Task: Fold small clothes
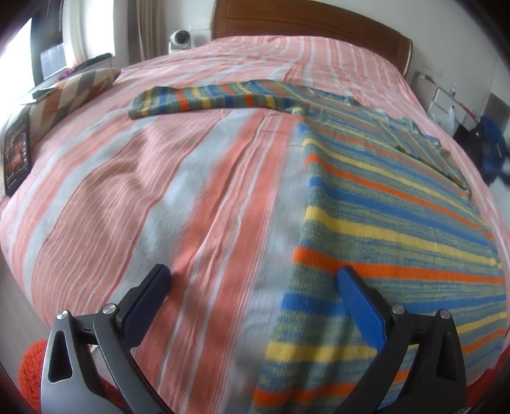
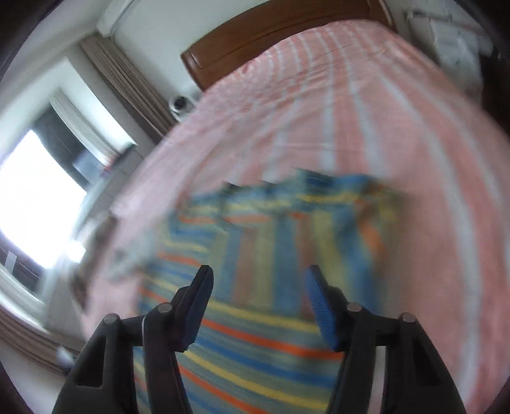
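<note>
Blue-padded left gripper (image 1: 251, 280) sat lowest in the left wrist view, jaws spread wide, nothing between them, hovering over the near left edge of the striped sweater (image 1: 382, 223). Right gripper (image 2: 259, 280) was likewise spread and empty above the sweater body (image 2: 255, 318); that view was heavily motion-blurred. Sweater lay flat on the bed (image 1: 159, 191), pink-and-grey striped sheet, one sleeve (image 1: 207, 98) stretched out to the left; the other side looked already turned in over the body, though blur made that uncertain. Judged step: early fold, side and sleeve stage. Next move probably called for pinching the sleeve or the near left edge and carrying it across the body without dragging the rest. Room: wooden headboard (image 1: 318, 19), bright window (image 2: 32, 207) with curtains, patterned pillow (image 1: 79, 89) and dark tablet or phone (image 1: 17, 153) at bed's left edge, small white camera-like device (image 1: 180, 39) near headboard.
</note>
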